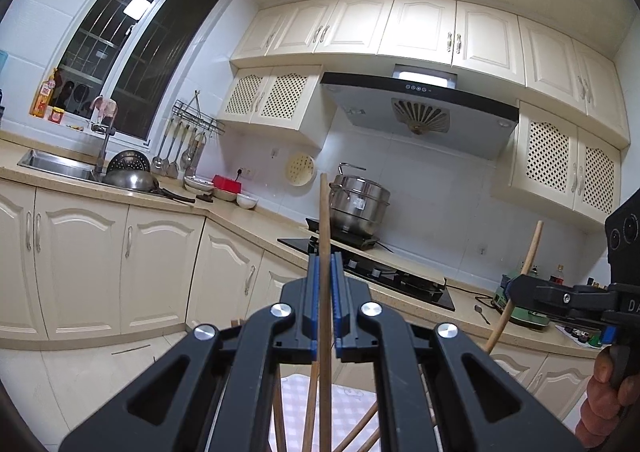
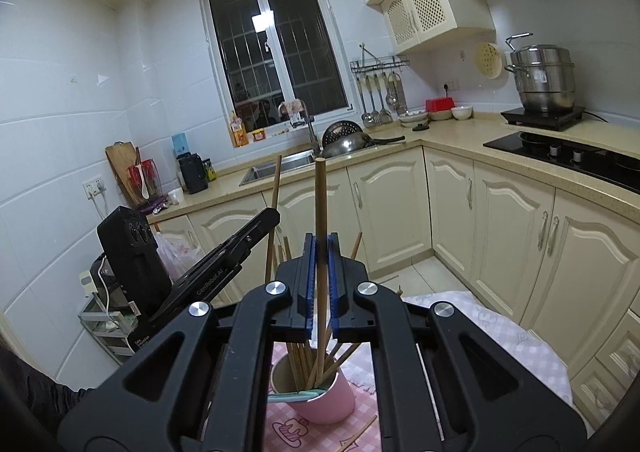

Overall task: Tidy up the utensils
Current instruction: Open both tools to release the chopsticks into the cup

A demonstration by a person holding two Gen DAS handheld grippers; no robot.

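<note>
My left gripper is shut on a wooden chopstick that stands upright between its blue pads. More chopsticks lean below it over a pink checked cloth. My right gripper is shut on a second chopstick, whose lower end reaches into a pink cup holding several chopsticks. The left wrist view shows the right gripper at the right, clamping its slanted chopstick. In the right wrist view the left gripper sits just left, with its chopstick.
A loose chopstick lies on the cloth beside the cup. Cream cabinets and a counter wrap the room, with a sink, a black hob and a steel steamer pot. A spoon lies on the counter. A hand holds the right gripper.
</note>
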